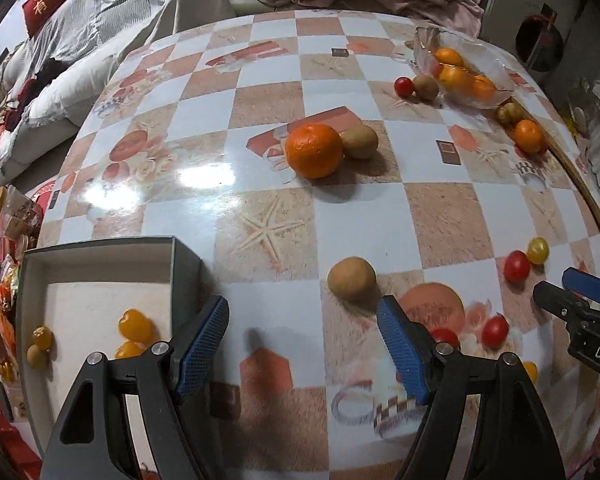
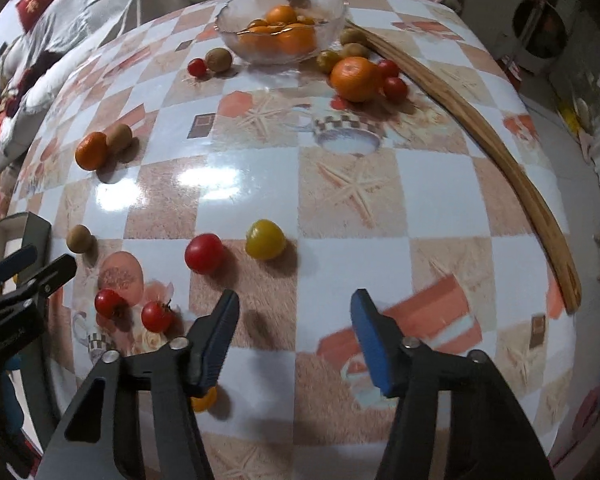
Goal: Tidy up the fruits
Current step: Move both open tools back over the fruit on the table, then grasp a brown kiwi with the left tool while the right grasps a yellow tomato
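Observation:
My left gripper (image 1: 302, 312) hangs open over the checked table (image 1: 228, 120), with nothing between its fingers. A brown kiwi (image 1: 352, 278) lies just beyond its right finger. To its left stands a grey box (image 1: 100, 264) holding yellow tomatoes (image 1: 134, 324) and small brownish fruits (image 1: 40, 344). My right gripper (image 2: 296, 308) is open and empty above the table. A red tomato (image 2: 204, 253) and a yellow tomato (image 2: 265, 239) lie a little ahead of it. A small orange-yellow fruit (image 2: 204, 398) peeks out under its left finger. The glass bowl (image 2: 280, 20) at the far end holds oranges.
An orange (image 1: 314, 150) and a kiwi (image 1: 360, 141) sit mid-table. Two red tomatoes (image 2: 110, 303) lie between the grippers. Another orange (image 2: 354, 79), kiwis and tomatoes cluster near the bowl. A curved wooden strip (image 2: 500, 152) runs along the right edge. Bedding lies beyond the table.

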Action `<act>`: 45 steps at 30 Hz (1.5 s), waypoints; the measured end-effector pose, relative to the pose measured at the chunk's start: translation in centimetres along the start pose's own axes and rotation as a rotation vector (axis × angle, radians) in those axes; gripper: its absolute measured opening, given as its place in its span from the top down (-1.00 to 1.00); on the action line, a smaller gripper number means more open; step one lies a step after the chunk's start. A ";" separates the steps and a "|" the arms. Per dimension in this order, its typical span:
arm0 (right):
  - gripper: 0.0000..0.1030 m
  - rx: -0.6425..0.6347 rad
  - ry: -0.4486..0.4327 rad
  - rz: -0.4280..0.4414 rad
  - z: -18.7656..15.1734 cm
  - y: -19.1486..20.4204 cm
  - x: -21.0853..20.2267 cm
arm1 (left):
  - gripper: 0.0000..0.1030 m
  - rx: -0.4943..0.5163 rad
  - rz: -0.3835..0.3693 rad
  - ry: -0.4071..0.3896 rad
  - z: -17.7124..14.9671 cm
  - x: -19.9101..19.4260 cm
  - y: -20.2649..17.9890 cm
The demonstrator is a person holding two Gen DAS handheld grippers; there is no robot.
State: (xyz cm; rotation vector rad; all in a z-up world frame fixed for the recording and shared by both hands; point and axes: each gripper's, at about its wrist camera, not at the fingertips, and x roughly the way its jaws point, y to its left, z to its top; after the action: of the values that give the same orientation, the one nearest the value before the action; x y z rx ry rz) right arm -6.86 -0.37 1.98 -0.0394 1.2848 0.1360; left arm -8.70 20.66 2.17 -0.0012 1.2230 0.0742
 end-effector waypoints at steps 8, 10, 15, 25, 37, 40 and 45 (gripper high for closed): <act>-0.11 -0.061 -0.032 -0.006 1.8 0.9 0.8 | -0.50 0.003 0.015 0.007 1.1 1.3 -1.0; -0.04 -0.072 -0.038 -0.009 2.1 1.0 1.0 | -0.50 0.005 0.017 0.009 1.3 1.5 -1.3; 0.34 -0.083 -0.044 0.015 2.3 1.1 0.9 | -0.20 0.002 0.037 0.011 1.5 1.6 -1.7; 0.54 -0.012 -0.035 0.114 1.8 -0.2 0.0 | 0.46 0.011 -0.066 0.017 1.3 1.0 -2.8; 0.54 0.043 -0.024 0.153 0.3 -0.9 -2.2 | 0.46 0.004 -0.109 -0.019 0.1 -2.8 -1.5; 0.54 0.039 -0.027 0.163 -0.1 -0.3 -3.0 | 0.46 0.003 -0.107 -0.030 -0.4 -3.8 -0.9; 0.53 0.018 -0.028 0.178 -0.3 1.1 -3.7 | 0.46 -0.027 -0.101 -0.044 -1.3 -5.4 0.7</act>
State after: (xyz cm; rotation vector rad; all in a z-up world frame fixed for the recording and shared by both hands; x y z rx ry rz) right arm -8.32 0.41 5.53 0.0923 1.2608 0.2770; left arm -11.79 20.99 6.83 -0.0837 1.1765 0.0028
